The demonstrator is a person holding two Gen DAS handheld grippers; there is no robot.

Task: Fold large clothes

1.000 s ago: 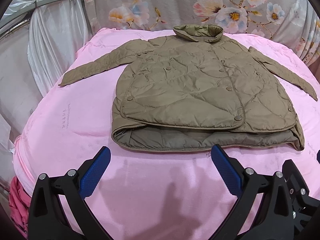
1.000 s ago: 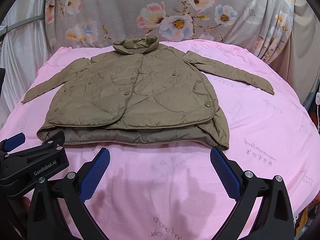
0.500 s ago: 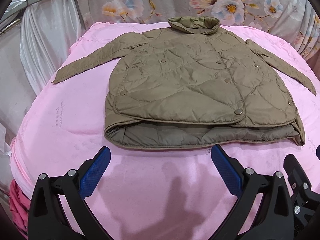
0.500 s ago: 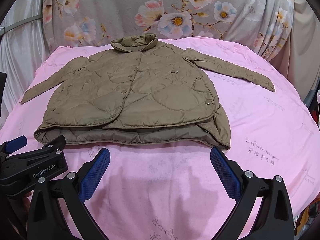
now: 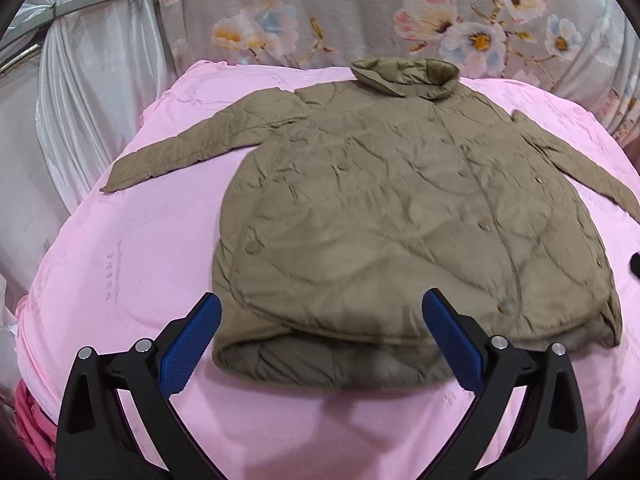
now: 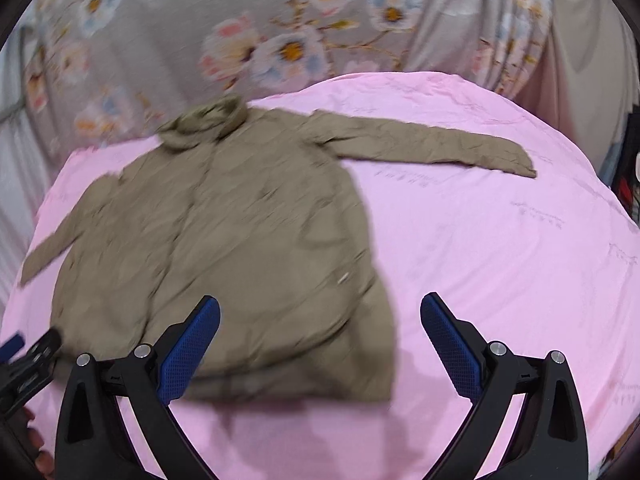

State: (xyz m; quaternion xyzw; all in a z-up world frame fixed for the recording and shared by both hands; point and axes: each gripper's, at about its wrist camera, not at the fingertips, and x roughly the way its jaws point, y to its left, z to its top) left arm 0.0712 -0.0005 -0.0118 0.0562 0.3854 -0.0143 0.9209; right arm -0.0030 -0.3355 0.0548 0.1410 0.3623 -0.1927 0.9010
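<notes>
A: One jacket [image 5: 400, 216], olive-brown, quilted in wavy stitch lines, round snaps down the front. It lies flat on the pink sheet [image 5: 120, 264], stand-up collar [image 5: 404, 76] at twelve o'clock, hem at six. Two sleeves, spread toward nine and three.

B: Tools?

A: Two. The left gripper [image 5: 320, 336] has its jaws wide apart, gripping nothing, the blue textured pads [image 5: 188, 352] straddling the hem. The right gripper [image 6: 320, 340] is likewise spread and empty, over the hem's corner; that view is blurred.

B: Backdrop?

A: Grey floral cloth [image 5: 360, 12] at twelve o'clock.
</notes>
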